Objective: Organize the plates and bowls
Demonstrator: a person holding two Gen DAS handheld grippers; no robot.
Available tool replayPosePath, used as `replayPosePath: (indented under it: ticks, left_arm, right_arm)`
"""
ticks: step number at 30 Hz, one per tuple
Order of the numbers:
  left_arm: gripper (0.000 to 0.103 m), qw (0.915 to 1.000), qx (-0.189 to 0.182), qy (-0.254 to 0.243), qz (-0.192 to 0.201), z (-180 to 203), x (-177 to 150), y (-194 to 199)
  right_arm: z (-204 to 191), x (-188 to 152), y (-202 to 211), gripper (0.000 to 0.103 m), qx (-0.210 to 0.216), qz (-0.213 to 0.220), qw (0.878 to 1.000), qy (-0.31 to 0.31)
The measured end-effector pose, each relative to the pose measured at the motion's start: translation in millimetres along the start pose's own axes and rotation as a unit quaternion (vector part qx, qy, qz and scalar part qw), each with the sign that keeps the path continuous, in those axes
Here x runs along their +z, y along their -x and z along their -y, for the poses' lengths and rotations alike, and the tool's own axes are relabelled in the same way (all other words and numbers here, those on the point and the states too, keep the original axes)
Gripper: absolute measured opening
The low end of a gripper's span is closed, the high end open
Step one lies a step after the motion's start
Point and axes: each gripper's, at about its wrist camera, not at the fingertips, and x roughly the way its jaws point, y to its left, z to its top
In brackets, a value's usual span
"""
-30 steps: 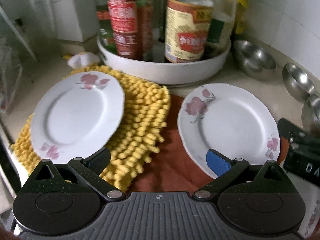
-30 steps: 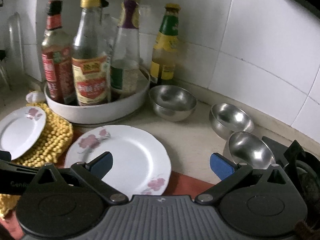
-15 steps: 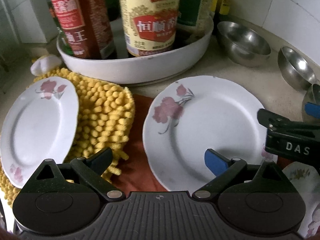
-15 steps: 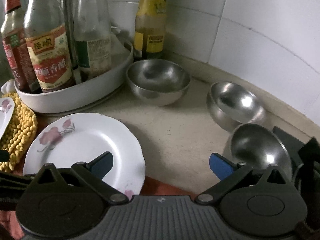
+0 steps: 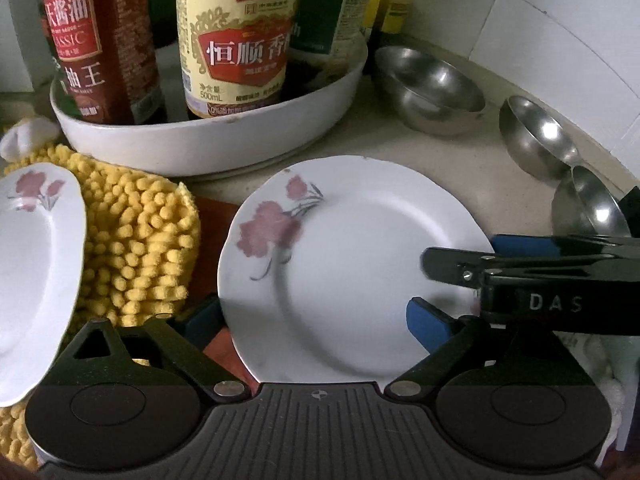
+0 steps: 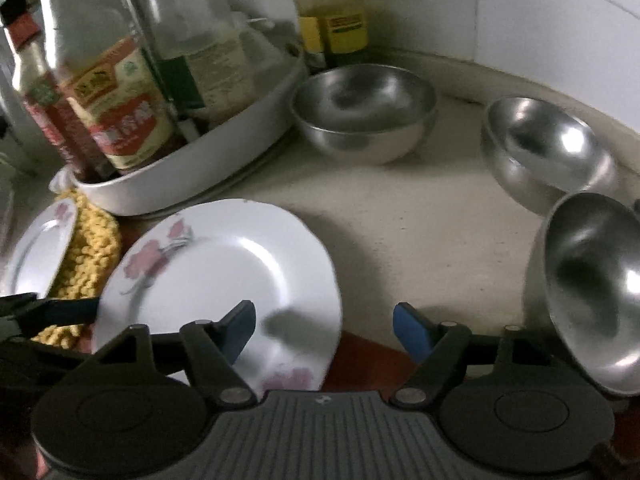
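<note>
A white plate with pink flowers (image 5: pixel 360 264) lies on the counter, its near edge between the open jaws of my left gripper (image 5: pixel 316 320). It also shows in the right wrist view (image 6: pixel 216 280). A second flowered plate (image 5: pixel 32 264) rests on a yellow mat (image 5: pixel 136 240) at the left. My right gripper (image 6: pixel 324 328) is open and empty, just right of the first plate, and reaches in from the right in the left wrist view (image 5: pixel 520 272). Three steel bowls stand at the right: far (image 6: pixel 364 112), middle (image 6: pixel 548 152), near (image 6: pixel 592 292).
A white round tray (image 5: pixel 224 136) with several sauce bottles (image 5: pixel 236 36) stands at the back left. A red cloth (image 6: pixel 368 356) lies under the near plate edge. White tiled wall (image 6: pixel 520 20) closes the back and right.
Both grippers have moved forward and lower. My left gripper has shifted right from the yellow mat and now straddles the near edge of the plate. The right gripper has closed in beside it.
</note>
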Motion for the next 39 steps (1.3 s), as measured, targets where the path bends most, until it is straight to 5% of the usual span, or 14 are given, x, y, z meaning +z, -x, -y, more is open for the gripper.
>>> replayPosePath:
  ticks: [5, 11, 17, 26, 39]
  left_arm:
    - [0.101, 0.9998, -0.020, -0.009, 0.004, -5.1, 4.2, -4.0]
    - [0.102, 0.9996, -0.023, -0.004, 0.014, -8.5, 7.3, -6.9]
    - [0.102, 0.9995, -0.011, -0.027, 0.014, -3.4, 7.3, -12.2]
    - [0.100, 0.9991, -0.021, 0.037, -0.008, -28.7, -6.9, 13.2]
    - [0.093, 0.9987, -0.002, 0.050, -0.001, -46.9, -47.7, 54.0]
  right_arm:
    - [1.8, 1.2, -0.1, 0.072, 0.066, -0.008, 0.998, -0.003]
    - [24.6, 6.6, 4.6, 0.068, 0.021, -0.005, 1.000, -0.022]
    - [19.2, 8.8, -3.0, 0.062, 0.103, -0.007, 0.994, -0.028]
    - [11.6, 3.7, 1.6, 0.062, 0.146, -0.031, 0.986, -0.079]
    - [-24.2, -22.2, 8.1, 0.061, 0.166, -0.065, 0.983, -0.042]
